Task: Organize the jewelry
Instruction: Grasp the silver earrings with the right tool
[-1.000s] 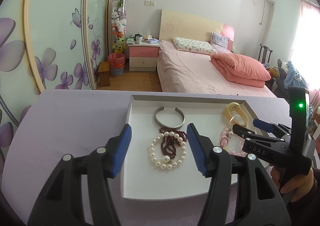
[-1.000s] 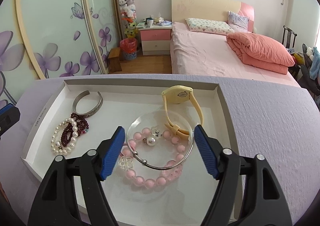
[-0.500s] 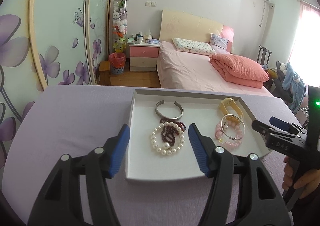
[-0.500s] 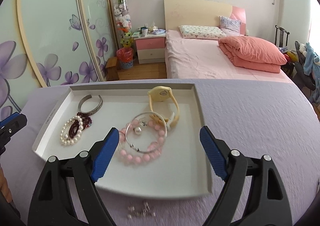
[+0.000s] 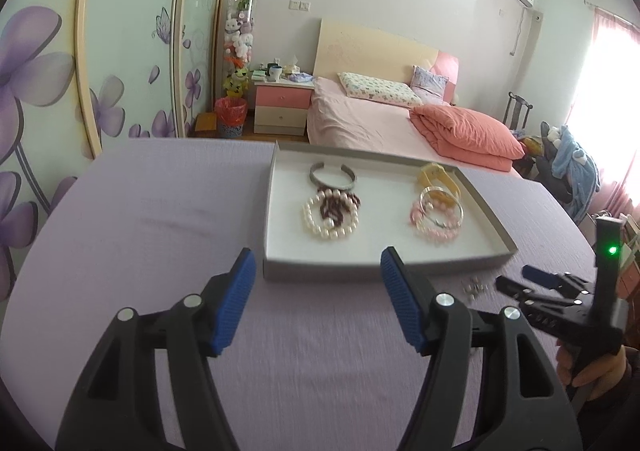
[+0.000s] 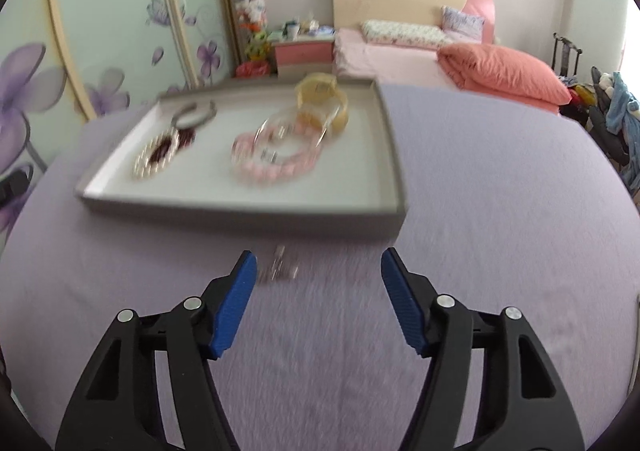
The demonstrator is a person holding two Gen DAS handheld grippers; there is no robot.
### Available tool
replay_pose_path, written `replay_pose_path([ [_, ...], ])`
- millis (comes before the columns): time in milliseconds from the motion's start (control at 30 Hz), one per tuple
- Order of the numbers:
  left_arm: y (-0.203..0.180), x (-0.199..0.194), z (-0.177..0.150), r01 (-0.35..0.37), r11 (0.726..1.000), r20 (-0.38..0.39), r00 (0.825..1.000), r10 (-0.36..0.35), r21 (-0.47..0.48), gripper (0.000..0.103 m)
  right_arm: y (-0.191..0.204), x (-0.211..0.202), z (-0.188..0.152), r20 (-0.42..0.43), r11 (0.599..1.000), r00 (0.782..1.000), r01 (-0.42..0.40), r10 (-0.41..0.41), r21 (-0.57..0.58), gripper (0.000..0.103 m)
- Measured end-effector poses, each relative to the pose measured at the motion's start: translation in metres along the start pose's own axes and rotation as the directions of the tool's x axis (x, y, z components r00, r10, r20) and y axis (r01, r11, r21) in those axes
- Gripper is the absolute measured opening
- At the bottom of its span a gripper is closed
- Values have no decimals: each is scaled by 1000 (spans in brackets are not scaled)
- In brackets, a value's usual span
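Item: small silver piece (image 6: 278, 269), likely a clasp or earrings, too blurred to name. It lay loose on the purple worktop (image 6: 500, 211), just in front of the tray (image 6: 240, 217) and outside it.

Tray contents: pearl strand (image 5: 330, 217) over dark red beads, silver cuff (image 5: 332, 175), pink bead bracelet (image 5: 436, 221), yellow watch (image 5: 438, 177).

Right gripper (image 6: 318, 271): fingers wide apart, empty, the piece just inside my left pad.

Left gripper (image 5: 318, 271): fingers apart, empty, short of the tray's near wall.

Handling, my judgement: I needed to centre the right gripper on the piece, come down low, pinch slowly so it wouldn't skid on the cloth, then lift clear over the tray wall.
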State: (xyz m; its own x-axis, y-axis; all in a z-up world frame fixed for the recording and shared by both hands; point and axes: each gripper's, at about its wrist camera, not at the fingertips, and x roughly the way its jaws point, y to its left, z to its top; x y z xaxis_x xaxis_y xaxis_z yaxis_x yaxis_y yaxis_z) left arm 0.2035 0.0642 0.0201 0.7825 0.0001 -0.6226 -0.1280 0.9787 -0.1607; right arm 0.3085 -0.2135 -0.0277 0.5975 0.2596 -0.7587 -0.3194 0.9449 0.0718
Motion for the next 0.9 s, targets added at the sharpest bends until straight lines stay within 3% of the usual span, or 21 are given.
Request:
replay_pose_path([
  [267,4,-10,-21,13,1000,-33,999,-14,-15,65,23,11,-12,-51,999,999,-20,17,-48,66],
  [467,8,-11,-25,4,1000,-40,999,-5,-27,65,29,26,-6,-59,999,998,1,-4,-47,57],
  [667,5,-8,-30,5,1000,-57,998,-7,-28,65,33,28,-2,-51,998,999,-3,0,-58,43],
  [800,4,-4,-32,8,1000,-68,998,-10,-28,65,38,23,-3,-59,997,998,-10,6,-75,11],
  [900,2,-3,-35,14,1000,-75,997,-16,-22,65,36,19,-6,-76,998,997,-12,8,-61,7],
])
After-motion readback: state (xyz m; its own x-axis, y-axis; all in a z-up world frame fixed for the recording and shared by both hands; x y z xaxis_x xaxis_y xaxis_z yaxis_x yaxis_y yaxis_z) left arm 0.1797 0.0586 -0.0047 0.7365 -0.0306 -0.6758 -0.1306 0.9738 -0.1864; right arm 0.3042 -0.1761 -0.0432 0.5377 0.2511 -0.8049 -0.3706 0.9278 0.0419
